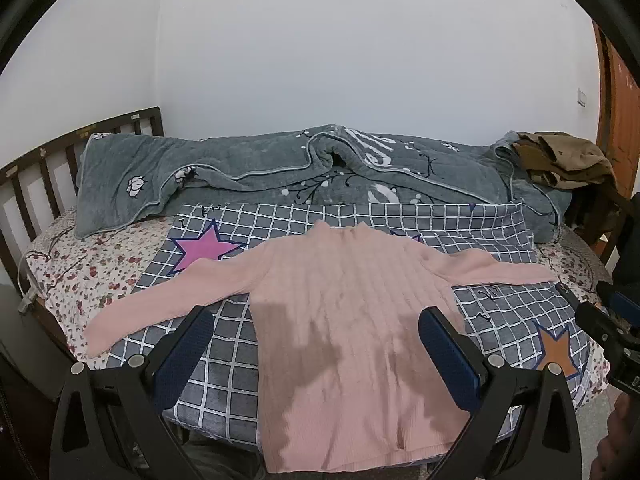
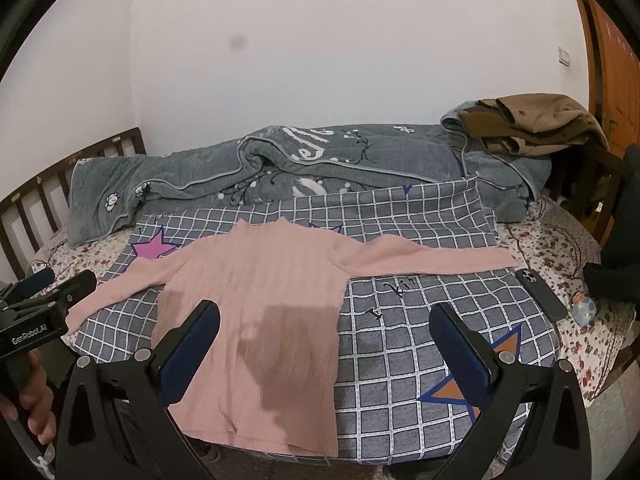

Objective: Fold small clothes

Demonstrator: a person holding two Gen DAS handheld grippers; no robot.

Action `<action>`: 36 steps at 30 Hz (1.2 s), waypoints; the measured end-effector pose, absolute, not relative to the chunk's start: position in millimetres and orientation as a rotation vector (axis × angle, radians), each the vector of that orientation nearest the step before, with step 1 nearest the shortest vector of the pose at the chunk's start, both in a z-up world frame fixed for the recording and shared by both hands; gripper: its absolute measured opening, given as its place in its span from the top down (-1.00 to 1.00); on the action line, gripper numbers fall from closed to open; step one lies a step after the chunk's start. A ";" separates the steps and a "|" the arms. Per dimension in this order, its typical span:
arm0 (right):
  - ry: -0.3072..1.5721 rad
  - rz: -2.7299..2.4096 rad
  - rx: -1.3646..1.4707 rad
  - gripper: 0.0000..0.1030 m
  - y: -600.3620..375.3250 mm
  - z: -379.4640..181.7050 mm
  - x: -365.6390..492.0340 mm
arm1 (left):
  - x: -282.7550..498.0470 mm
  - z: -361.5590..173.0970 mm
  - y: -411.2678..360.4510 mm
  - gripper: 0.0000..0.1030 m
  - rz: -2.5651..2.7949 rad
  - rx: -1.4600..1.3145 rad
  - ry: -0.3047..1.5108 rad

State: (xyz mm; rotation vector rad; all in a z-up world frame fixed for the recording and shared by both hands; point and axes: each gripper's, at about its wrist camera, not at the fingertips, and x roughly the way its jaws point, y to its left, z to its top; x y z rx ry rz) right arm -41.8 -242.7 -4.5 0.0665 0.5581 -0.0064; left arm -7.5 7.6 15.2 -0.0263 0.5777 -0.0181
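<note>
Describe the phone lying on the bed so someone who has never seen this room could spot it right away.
Start at the bed with the grey checked cloth spread over a floral sheet. Follow the pink sweater's sleeve out to its cuff on the right-hand side; just past it lies the phone, on the cloth's edge. It is the only dark, flat, hard slab there, camera lenses facing up.

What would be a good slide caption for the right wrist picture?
Open right gripper hovers over a pink sweater spread flat, sleeves out, on a checked cover, unfolded.
</note>
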 end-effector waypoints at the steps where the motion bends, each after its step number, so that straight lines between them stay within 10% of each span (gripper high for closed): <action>1: 0.558 -0.006 0.067 -0.99 -242.9 -4.6 -41.6 | -7.5 15.5 7.1 -1.00 -0.017 -0.025 0.577; 36: 0.539 -0.007 0.082 -0.99 -243.9 -3.2 -44.1 | -8.8 15.4 2.8 -1.00 -0.040 -0.035 0.560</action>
